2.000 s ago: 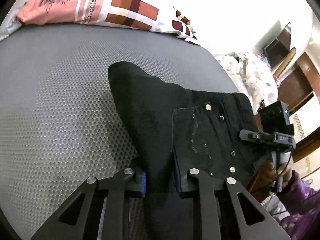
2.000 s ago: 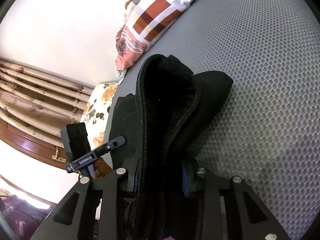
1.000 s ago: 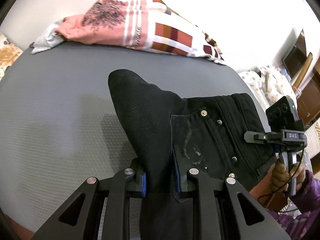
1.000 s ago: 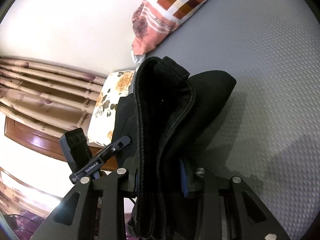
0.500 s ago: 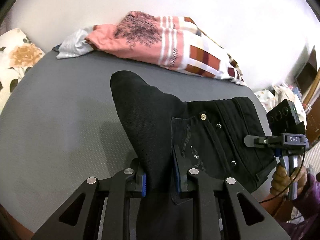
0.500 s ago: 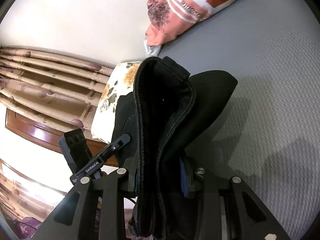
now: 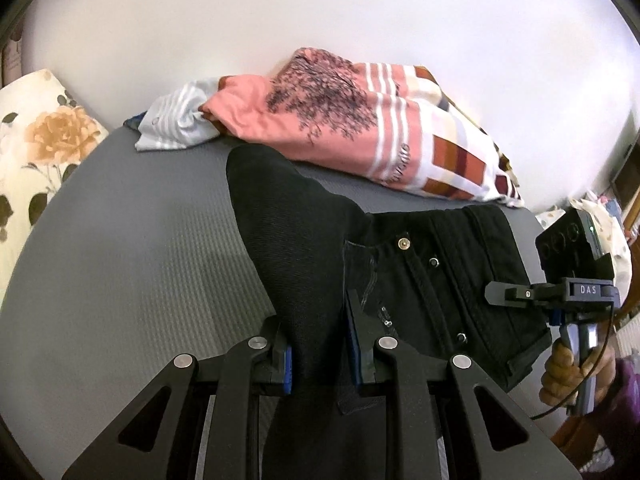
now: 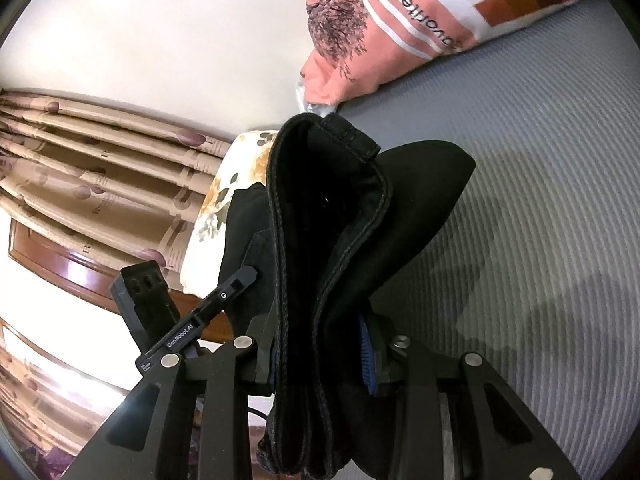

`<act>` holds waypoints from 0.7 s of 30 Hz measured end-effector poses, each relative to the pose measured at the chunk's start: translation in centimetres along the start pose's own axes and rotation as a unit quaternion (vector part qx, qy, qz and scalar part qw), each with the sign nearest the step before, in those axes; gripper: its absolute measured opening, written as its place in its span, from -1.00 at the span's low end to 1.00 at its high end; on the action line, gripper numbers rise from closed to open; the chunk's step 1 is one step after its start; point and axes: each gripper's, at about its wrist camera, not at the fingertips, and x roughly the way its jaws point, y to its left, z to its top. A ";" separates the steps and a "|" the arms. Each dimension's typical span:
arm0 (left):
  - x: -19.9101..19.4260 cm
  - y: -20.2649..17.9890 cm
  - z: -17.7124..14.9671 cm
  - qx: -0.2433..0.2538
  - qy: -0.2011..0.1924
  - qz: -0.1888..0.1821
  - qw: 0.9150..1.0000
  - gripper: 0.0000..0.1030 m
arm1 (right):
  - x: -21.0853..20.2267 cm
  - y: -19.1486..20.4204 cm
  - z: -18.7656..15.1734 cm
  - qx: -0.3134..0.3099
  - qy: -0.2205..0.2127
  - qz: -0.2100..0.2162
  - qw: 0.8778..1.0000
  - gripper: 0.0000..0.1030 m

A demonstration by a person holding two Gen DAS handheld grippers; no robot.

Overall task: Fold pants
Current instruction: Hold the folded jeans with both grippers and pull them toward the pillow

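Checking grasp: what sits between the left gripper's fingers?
In the left wrist view, the left gripper clamps a fold of the black pants between its blue pads.

Black pants [image 7: 320,248], doubled over in thick layers, rivets and pocket stitching showing, raised above the gray mattress [image 7: 132,264].

Grey textured bed [image 7: 132,248] under a plain white wall [image 7: 320,20]. Patterned pink bedding [image 7: 360,136] along the far edge, floral pillow [image 7: 36,148] at the far left corner. Beige curtains [image 8: 92,168] and dark wood furniture [image 8: 60,268] beyond.
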 end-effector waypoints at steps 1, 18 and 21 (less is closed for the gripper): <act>0.2 0.3 0.4 0.000 -0.002 0.002 1.000 -0.59 | 0.4 0.0 0.5 -0.002 -0.001 0.000 1.000 -0.42; 4.5 5.0 4.8 0.001 -0.009 0.036 0.999 -0.59 | 5.8 -0.5 6.4 -0.018 0.002 -0.007 1.000 -0.42; 5.3 5.4 5.0 0.001 -0.006 0.037 0.999 -0.59 | 6.3 -1.0 6.7 -0.016 0.004 -0.010 1.000 -0.42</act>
